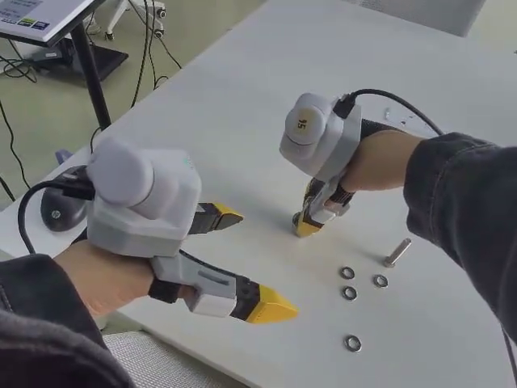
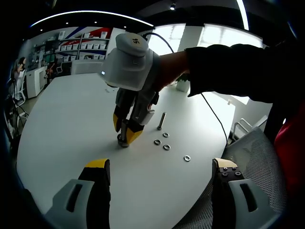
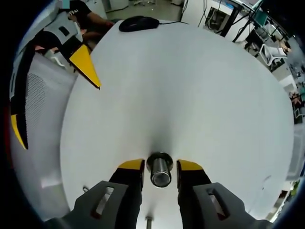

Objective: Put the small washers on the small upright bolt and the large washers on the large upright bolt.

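Observation:
My right gripper (image 1: 308, 225) points down at the white table (image 1: 242, 97), its yellow-tipped jaws shut on a thick steel bolt (image 3: 160, 174) that stands upright on its head. The left gripper view shows that bolt (image 2: 123, 139) between the yellow tips. A thinner bolt (image 1: 397, 252) lies on its side to the right. Several small washers (image 1: 349, 293) lie flat near it, one washer (image 1: 352, 343) closer to the table's front edge. My left gripper (image 1: 250, 263) hovers open at the front left, nothing between its jaws (image 2: 160, 164).
A black mouse (image 1: 60, 212) with a cable sits at the table's left edge. A mesh chair (image 1: 161, 360) is below the near edge. A desk with a screen (image 1: 40, 16) stands on the floor at the far left.

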Tool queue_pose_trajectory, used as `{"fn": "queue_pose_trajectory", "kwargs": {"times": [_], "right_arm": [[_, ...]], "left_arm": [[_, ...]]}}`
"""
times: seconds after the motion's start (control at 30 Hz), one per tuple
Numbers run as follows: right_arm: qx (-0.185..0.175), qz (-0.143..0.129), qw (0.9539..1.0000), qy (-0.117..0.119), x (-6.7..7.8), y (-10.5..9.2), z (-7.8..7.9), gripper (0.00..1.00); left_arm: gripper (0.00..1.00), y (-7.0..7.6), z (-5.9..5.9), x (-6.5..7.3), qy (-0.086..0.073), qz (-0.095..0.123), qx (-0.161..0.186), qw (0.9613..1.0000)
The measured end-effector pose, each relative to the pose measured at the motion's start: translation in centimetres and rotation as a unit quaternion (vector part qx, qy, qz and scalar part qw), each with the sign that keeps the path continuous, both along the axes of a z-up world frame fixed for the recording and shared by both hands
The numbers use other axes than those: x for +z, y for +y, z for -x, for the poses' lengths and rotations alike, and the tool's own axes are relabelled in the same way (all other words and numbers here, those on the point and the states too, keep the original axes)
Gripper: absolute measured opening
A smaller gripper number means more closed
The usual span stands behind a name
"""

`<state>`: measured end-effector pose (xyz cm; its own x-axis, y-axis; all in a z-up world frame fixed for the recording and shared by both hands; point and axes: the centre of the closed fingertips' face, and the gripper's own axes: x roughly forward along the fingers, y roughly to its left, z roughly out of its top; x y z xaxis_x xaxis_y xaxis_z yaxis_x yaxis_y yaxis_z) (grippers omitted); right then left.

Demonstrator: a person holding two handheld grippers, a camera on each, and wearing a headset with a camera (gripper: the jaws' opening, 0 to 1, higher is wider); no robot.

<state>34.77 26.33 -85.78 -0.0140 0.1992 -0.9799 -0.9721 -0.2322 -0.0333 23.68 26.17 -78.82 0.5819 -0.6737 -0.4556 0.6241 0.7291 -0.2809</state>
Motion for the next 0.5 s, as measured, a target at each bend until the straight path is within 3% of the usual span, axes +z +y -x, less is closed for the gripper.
{"fn": "queue_pose_trajectory", "kwargs": {"times": [0.5], "right_arm": [[-0.019,-0.024,0.9995,-0.004,1.2,-0.6,0.1,0.39]], "left_arm": [[0.88,-0.1,0.0,0.3,-0.004,-0.003,-0.004,1.0000]]}}
